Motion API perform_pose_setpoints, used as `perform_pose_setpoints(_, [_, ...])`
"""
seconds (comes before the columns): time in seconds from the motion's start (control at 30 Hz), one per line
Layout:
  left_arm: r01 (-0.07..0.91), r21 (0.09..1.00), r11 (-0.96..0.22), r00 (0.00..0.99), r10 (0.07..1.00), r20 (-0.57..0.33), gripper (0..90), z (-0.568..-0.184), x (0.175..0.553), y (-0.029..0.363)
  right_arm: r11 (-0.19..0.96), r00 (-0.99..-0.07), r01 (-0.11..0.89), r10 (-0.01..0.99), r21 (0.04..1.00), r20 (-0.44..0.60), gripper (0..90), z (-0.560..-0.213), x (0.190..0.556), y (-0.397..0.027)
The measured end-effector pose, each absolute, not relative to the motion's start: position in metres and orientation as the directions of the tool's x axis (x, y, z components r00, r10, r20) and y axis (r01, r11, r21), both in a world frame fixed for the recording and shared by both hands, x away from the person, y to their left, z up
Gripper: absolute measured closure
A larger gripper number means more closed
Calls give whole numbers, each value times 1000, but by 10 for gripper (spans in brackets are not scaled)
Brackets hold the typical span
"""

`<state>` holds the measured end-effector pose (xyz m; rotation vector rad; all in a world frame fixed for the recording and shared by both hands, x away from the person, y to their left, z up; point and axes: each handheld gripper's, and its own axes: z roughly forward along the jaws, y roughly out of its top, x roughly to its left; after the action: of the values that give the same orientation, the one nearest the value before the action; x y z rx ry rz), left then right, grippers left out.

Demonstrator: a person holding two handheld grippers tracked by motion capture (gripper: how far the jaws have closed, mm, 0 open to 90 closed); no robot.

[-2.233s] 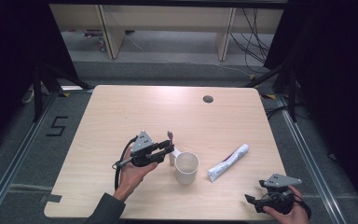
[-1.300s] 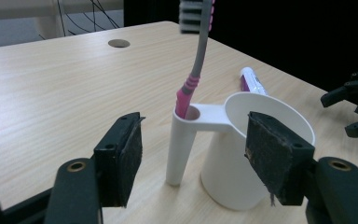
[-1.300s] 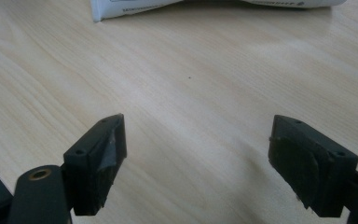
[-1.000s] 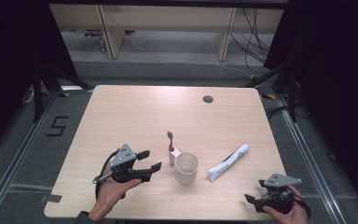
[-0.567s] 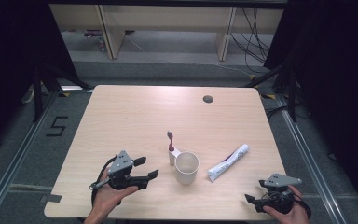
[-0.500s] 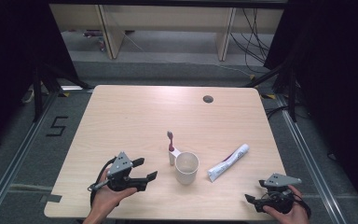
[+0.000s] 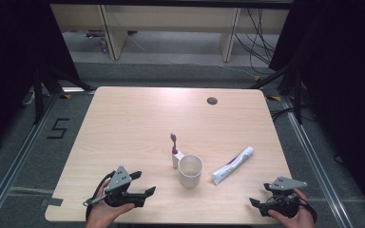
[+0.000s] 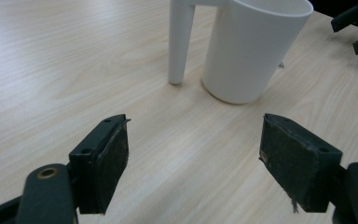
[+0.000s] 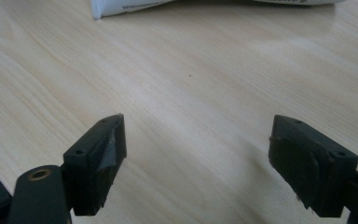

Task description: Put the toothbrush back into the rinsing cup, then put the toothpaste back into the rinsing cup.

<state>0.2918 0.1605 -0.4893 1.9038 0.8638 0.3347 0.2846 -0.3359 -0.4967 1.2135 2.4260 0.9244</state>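
Note:
A white cup stands at the table's middle front, with a red toothbrush upright in the tube on its left side. A white toothpaste tube lies to its right. My left gripper rests low at the front left, pointing at the cup; its jaws have just been opening and nothing is between them. In the left gripper view the cup and its tube stand beyond my left gripper. My right gripper sits open at the front right, and the toothpaste tube lies ahead of my right gripper.
The wooden table has a round cable hole at the back right. Its front edge runs just below both hands. Shelving legs and cables stand on the floor behind the table.
My left gripper has drawn back from the toothbrush toward the front left and sunk lower, its jaws now wider. The toothbrush stays upright beside the cup. The right gripper has not moved.

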Motion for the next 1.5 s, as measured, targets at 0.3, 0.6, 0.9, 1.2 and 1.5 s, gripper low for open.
perform_pose_setpoints(0.3, [442,849,-291,702,701,-126,211,-500,280,167,448,-615,617,787,647,41,199,-497,286,-335])
perform_pose_setpoints(0.6, [443,838,-317,712,693,-114,194,-503,272,166,452,-615,606,788,654,26,199,-496,286,-335])
perform_pose_setpoints(0.9, [448,824,-347,720,687,-102,190,-506,270,163,488,-643,560,765,670,-20,197,-489,292,-333])
perform_pose_setpoints(1.2, [455,818,-351,715,691,-102,187,-508,269,163,535,-670,511,738,673,-77,201,-486,305,-328])
perform_pose_setpoints(1.5, [455,819,-350,712,695,-99,186,-509,268,164,562,-680,488,724,668,-112,203,-484,314,-320])
